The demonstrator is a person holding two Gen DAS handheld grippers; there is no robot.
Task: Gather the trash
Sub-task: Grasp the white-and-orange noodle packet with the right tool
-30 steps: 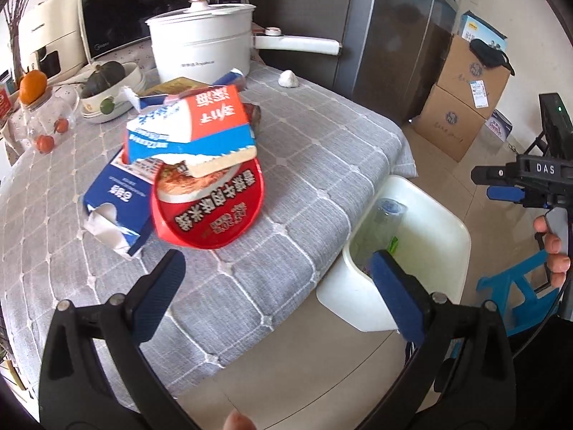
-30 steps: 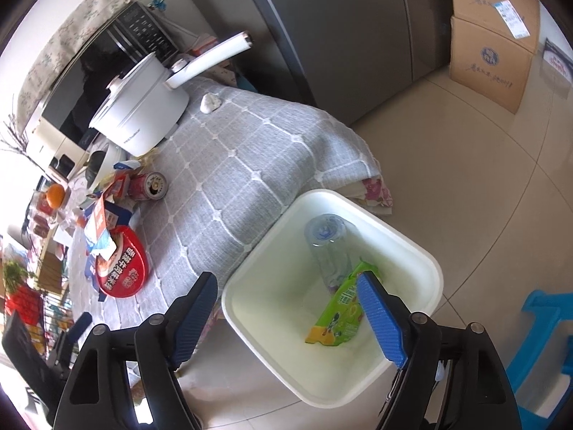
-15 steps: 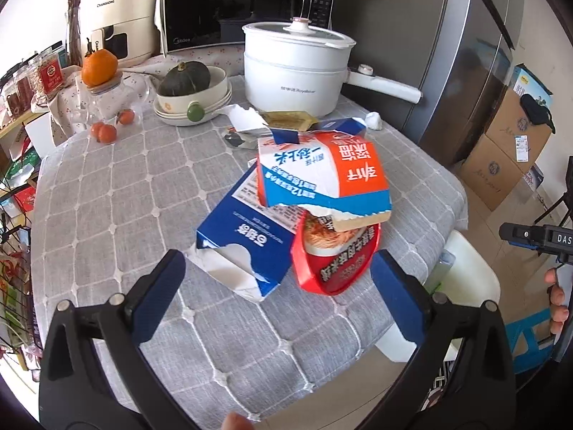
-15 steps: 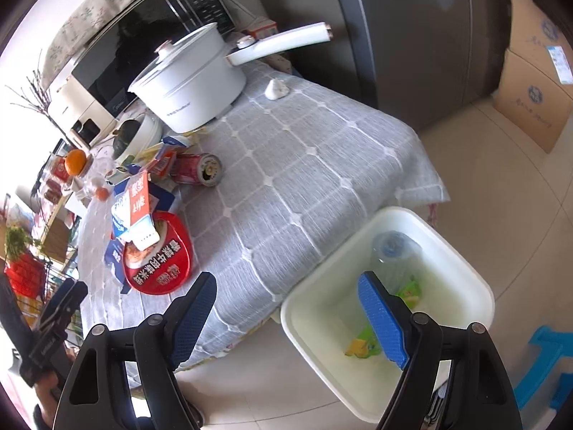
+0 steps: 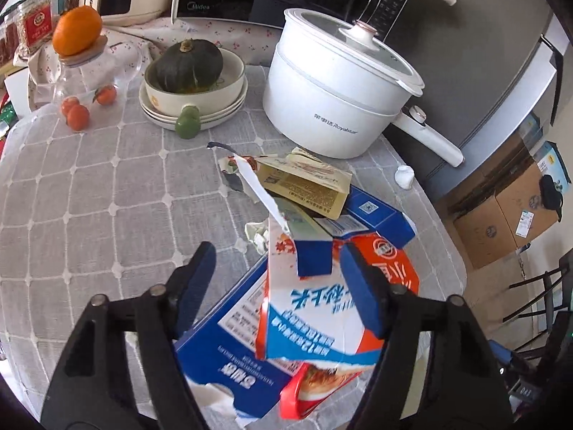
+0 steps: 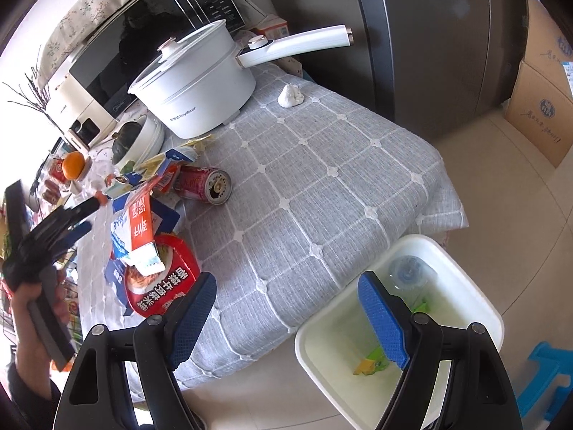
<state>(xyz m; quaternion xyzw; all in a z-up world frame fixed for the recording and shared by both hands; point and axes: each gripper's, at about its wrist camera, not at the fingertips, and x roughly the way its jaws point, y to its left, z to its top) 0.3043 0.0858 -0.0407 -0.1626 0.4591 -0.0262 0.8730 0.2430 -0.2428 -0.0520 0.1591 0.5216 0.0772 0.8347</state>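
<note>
A: What were the tongs doing?

B: The left gripper (image 5: pixel 277 286) had just been closing, its jaws straddling a torn carton (image 5: pixel 315 308) but not yet pressing it. The right gripper (image 6: pixel 286 319) stood spread and empty, near the table (image 6: pixel 322 179) edge, over the white bin (image 6: pixel 476 308) on the floor at right.

A: Where was the carton?

B: On top of a blue box (image 5: pixel 222 344) and a red lid (image 5: pixel 308 390), at the near left of the table.

A: How would it handle?

B: Probably light, thin and crushable. I'd pinch across its flat sides, near the middle. Its long axis ran near to far, torn end pointing far.
</note>
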